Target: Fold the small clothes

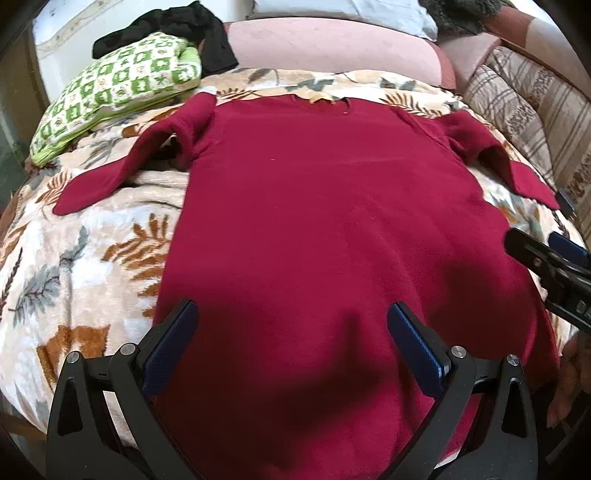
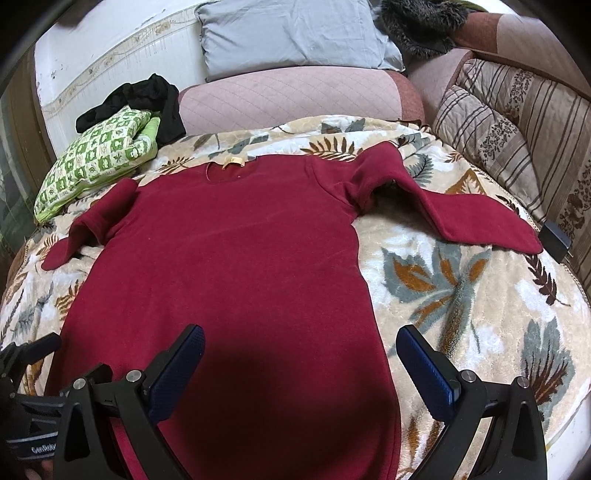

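A dark red long-sleeved knit sweater [image 1: 325, 206] lies flat, neck away from the cameras, on a cream fleece blanket printed with brown and grey leaves [image 1: 74, 251]. Both sleeves are spread outward and bent near the shoulder. The left gripper [image 1: 291, 325] hangs over the lower body of the sweater, its blue-padded fingers [image 1: 171, 343] spread wide and holding nothing. The right gripper [image 2: 301, 350] is equally wide open and empty; one finger [image 2: 177, 369] is over the sweater's hem area, the other over the blanket just beside the garment's right edge. At the blanket's far left corner rests a green-and-white checked cushion [image 2: 99, 162], with a crumpled black garment [image 2: 147, 99] behind it. A pale grey pillow [image 2: 295, 33] leans against the wall.
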Motion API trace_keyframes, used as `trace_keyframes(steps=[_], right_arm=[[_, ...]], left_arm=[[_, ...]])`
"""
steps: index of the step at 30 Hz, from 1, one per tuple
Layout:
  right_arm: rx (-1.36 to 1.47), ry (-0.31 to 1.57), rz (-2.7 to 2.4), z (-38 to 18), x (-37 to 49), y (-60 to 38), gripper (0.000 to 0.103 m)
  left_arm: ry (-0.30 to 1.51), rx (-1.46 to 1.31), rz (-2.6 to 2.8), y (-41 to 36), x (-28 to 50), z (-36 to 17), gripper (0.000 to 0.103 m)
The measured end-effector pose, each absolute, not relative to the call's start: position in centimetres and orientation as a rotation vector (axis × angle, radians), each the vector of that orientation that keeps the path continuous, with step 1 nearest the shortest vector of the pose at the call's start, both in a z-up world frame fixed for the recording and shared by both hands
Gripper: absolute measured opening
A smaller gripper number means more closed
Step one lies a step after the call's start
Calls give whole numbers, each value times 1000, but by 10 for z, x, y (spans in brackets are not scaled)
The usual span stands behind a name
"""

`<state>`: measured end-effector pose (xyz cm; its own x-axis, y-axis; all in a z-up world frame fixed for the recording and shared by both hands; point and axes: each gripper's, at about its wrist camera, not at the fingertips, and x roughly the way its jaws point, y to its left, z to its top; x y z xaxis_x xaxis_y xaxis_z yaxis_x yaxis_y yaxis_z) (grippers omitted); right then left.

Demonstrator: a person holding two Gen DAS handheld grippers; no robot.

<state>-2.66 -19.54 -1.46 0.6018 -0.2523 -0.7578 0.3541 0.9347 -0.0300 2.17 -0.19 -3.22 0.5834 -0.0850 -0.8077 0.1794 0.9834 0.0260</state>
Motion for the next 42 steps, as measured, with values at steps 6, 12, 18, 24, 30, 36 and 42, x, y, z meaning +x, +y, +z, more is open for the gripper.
trace_keyframes(steps=[6, 12, 18, 24, 30, 36, 42], right_arm=[[46, 657, -327, 17, -43, -180, 103], [21, 603, -294, 20, -46, -166, 103], [45, 649, -365, 9, -42, -175, 103], [7, 780, -342, -8, -31, -177, 103], [33, 824, -393, -13, -34, -191, 103], [42, 827, -401, -14, -34, -193, 103], [40, 833, -406, -14, -33, -193, 103]], left_arm=[[939, 145, -89, 1, 23, -36, 102], [936, 174, -81, -1, 23, -38, 102], [942, 169, -64, 1, 25, -39, 103], [945, 180, -37, 3, 26, -42, 103], [961, 145, -44, 7, 27, -42, 102], [964, 168, -39, 4, 25, -43, 103], [978, 173, -40, 4, 26, -45, 102]])
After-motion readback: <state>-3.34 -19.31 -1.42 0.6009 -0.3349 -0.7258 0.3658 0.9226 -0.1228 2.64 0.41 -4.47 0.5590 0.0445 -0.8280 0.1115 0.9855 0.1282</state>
